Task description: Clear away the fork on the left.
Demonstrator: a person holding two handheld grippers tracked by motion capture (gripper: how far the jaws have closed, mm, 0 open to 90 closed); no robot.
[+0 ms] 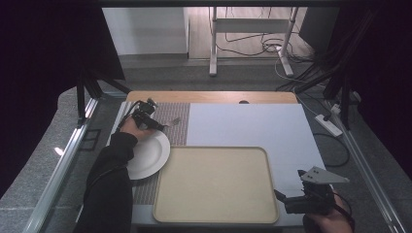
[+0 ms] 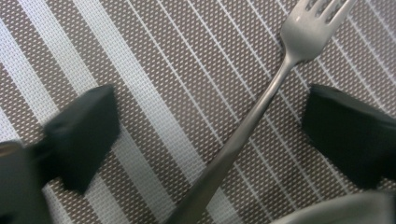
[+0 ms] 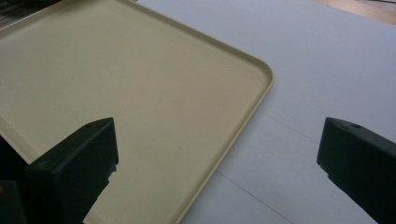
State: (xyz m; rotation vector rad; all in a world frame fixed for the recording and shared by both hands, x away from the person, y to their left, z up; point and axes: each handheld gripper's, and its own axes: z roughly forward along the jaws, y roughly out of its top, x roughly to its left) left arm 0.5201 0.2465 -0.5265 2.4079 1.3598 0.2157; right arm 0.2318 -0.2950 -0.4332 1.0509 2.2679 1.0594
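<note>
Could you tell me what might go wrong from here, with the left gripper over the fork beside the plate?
1. The left gripper stands open astride the thin silver metal fork, which lies flat on the woven striped placemat; closing on so low a handle, the pads could slip off.
2. The round white plate sits close beside it, so a careless move might knock the plate.
</note>
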